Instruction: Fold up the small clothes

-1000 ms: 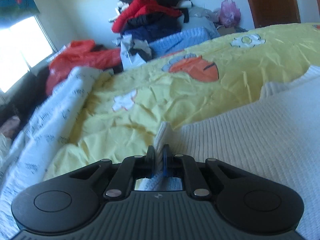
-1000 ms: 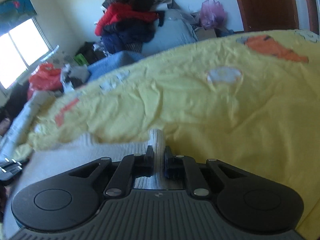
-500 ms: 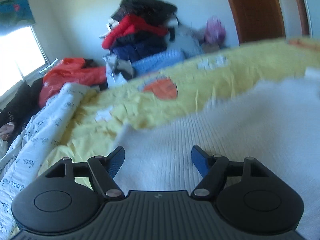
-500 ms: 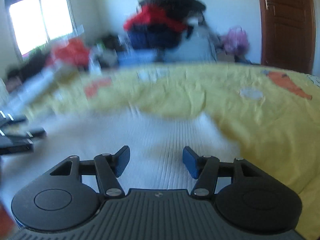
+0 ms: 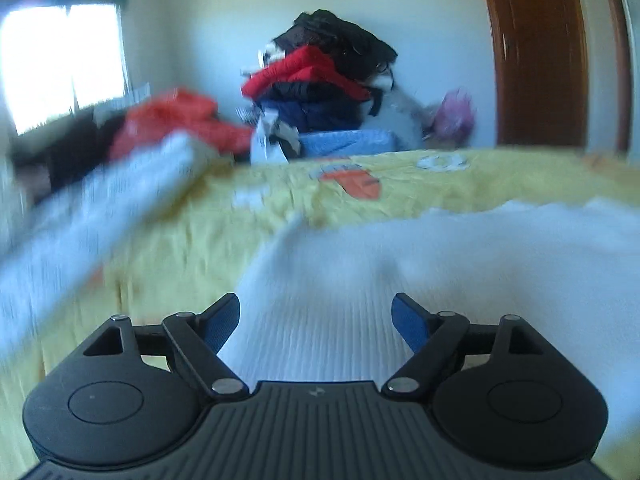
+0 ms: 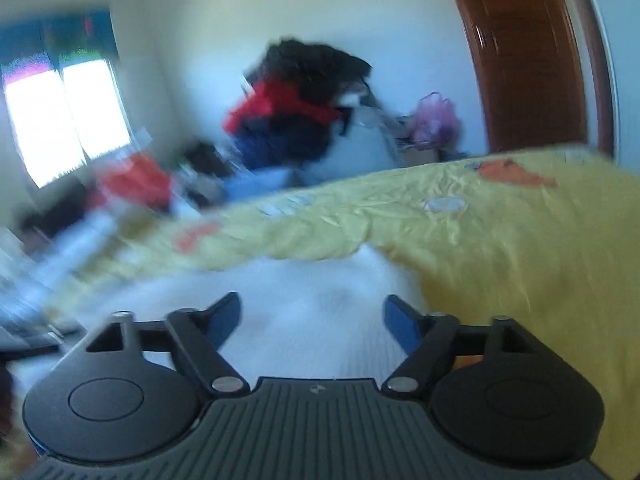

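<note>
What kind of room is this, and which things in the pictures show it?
Most likely a bedroom in a home. A bed with a yellow cartoon-print sheet fills the foreground, a pile of clothes stands against the far wall, and there is a wooden door and a window.

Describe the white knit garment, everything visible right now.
The white knit garment is pale, with fine ribbing that runs away from the camera; it looks soft. It lies spread on the yellow bedspread, its far edge uneven and blurred. The left gripper and the right gripper are both open above it, with nothing between their fingers. The right wrist view shows its right edge meeting the bedspread. Contact with the fingers cannot be told.
</note>
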